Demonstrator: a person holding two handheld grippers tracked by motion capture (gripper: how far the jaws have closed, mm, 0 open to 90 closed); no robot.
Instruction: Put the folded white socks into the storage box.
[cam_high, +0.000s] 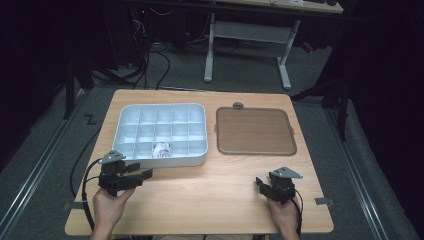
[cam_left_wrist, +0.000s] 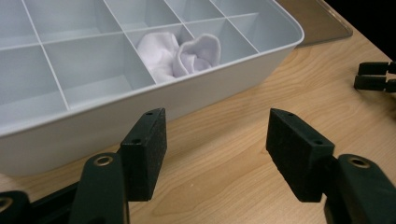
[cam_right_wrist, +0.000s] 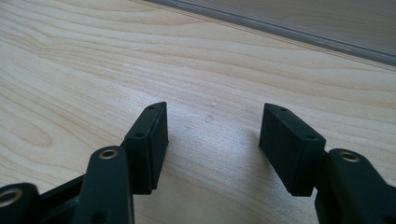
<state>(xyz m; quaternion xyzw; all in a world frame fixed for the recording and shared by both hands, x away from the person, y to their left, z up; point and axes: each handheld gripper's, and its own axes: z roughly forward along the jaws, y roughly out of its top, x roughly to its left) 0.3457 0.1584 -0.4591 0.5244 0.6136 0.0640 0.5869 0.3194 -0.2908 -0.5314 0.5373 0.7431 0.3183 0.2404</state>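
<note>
Nearest the person, the left gripper (cam_high: 131, 178) rested low over the wooden counter (cam_high: 210, 195), its jaws spread apart with nothing between them, just short of the near wall of the divided tray (cam_high: 127, 120). The right gripper (cam_high: 265, 186) sat well apart at the other near side, its jaws likewise released over bare wood. The pale grey tray held a grid of compartments, and a crumpled white cloth (cam_left_wrist: 180, 56) lay bunched in one cell of the row closest to the person, about the middle of that row; the other cells in sight held nothing. Beside the tray, on the right gripper's side, a flat brown lid (cam_high: 255, 131) lay on the counter, apart from it.
</note>
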